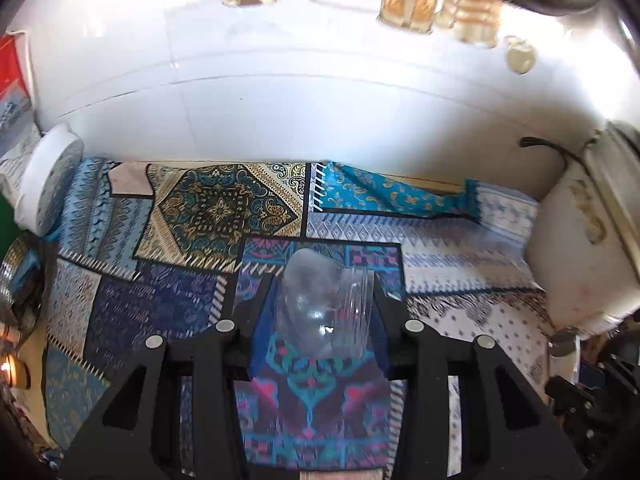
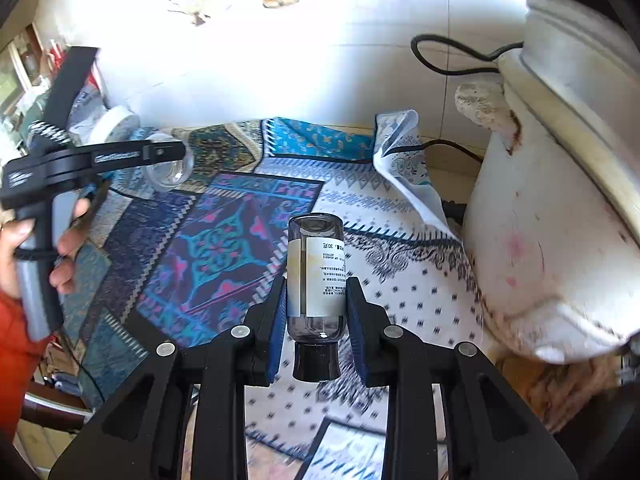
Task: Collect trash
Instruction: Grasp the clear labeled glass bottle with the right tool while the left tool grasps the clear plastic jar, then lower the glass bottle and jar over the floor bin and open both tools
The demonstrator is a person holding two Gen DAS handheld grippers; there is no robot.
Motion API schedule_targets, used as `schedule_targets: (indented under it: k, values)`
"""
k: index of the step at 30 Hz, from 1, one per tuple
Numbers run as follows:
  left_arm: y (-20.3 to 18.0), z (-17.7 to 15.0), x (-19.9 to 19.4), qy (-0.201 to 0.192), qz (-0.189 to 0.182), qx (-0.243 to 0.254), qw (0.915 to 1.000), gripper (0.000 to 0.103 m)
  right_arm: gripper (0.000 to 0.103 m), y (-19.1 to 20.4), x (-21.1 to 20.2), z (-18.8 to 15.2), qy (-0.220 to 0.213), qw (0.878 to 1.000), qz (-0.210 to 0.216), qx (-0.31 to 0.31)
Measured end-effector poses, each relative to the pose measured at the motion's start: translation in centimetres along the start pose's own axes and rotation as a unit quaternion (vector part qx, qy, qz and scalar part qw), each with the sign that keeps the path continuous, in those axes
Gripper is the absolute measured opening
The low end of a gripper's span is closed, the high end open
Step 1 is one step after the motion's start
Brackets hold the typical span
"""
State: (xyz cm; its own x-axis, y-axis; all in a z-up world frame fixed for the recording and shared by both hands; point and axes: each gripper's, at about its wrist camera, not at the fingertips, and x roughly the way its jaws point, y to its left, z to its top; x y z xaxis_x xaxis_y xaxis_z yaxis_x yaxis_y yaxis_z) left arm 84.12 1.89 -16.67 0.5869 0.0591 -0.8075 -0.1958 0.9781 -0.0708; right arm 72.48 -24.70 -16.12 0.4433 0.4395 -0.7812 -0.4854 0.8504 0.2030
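My left gripper (image 1: 326, 300) is shut on a crushed clear plastic cup (image 1: 324, 304), held above the patterned cloth (image 1: 192, 216). In the right wrist view the left gripper (image 2: 168, 156) shows at the left with the clear cup (image 2: 170, 170) at its tip, a hand on its handle. My right gripper (image 2: 316, 304) is shut on a small dark bottle (image 2: 316, 276) with a white label, its black cap toward the camera and its base pointing away, held above the cloth (image 2: 224, 248).
A large worn white appliance (image 2: 552, 208) with a black cable (image 2: 452, 60) stands at the right. A white round container (image 1: 48, 180) leans at the left by the wall. Jars and glassware (image 1: 412, 0) hang on the white wall. A candle (image 1: 12, 372) burns at the far left.
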Motion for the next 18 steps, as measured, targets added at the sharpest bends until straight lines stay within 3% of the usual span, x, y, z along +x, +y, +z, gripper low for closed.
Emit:
schedule_targets:
  k: [7, 12, 16, 18]
  values:
    - [0.3, -5.1, -8.0, -0.031, -0.034, 0.015, 0.9988, 0.041, 0.026, 3.6, -3.8, -4.2, -0.023, 1.0, -0.007, 0.011]
    - [1.5, -11.1, -12.6, -0.044, -0.058, 0.037, 0.9967, 0.041, 0.026, 6.7, -6.1, -8.6, -0.039, 0.998, -0.022, 0.036]
    - [2.9, -16.8, -15.4, -0.035, -0.095, 0.048, 0.9937, 0.041, 0.026, 9.2, -7.6, -12.5, -0.048, 0.996, -0.046, 0.057]
    - [3.3, -19.4, -16.5, -0.027, -0.094, 0.056, 0.9936, 0.041, 0.026, 10.5, -8.3, -14.5, -0.049, 0.995, -0.05, 0.066]
